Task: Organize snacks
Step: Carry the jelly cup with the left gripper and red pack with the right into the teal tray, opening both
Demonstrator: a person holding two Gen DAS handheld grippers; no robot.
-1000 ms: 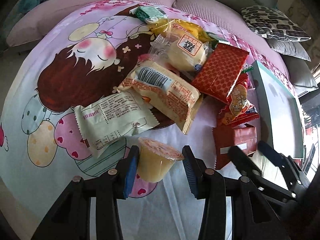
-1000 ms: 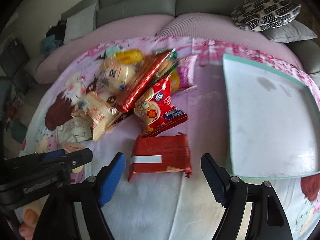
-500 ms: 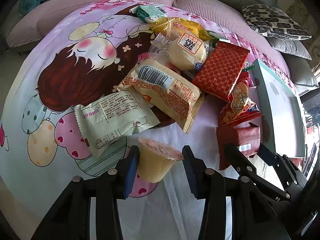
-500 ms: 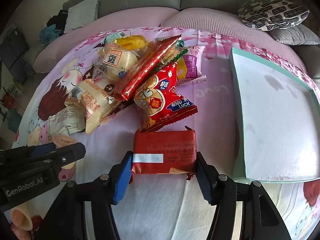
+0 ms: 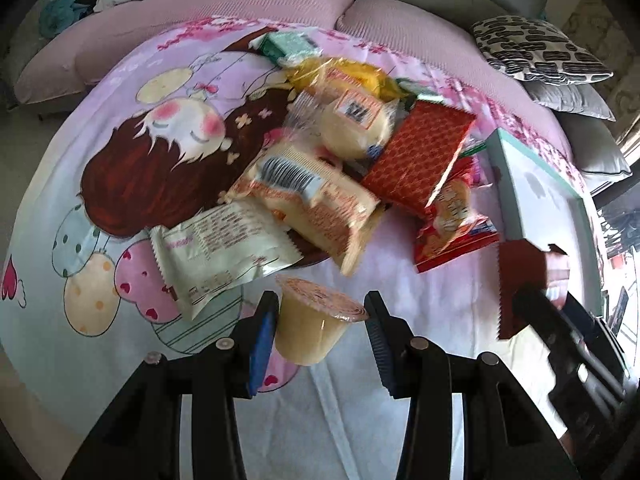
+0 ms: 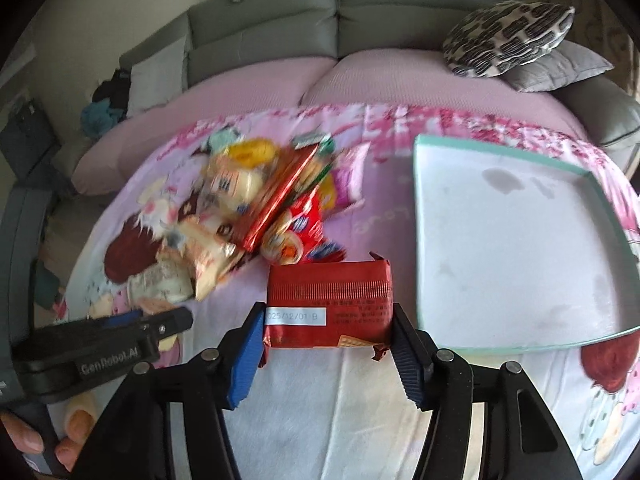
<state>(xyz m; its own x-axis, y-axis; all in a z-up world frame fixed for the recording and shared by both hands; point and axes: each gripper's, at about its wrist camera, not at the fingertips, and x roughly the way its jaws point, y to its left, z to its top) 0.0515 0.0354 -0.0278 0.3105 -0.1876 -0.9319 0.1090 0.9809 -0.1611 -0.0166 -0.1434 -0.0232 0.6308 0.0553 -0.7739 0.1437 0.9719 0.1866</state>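
Since the earlier frame my right gripper has closed on the red wafer pack and lifted it off the sheet, so a slack pinch could drop it short of the tray's raised near rim at two o'clock, while my left gripper pinches the jelly cup.

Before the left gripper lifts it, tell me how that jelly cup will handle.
The jelly cup sits tilted between the left gripper pads, so it may tip further. Its smooth, tapered plastic wall looks apt to slip downward. The thin film lid and soft-looking sides would probably buckle under a hard squeeze; likely heavy for its size.
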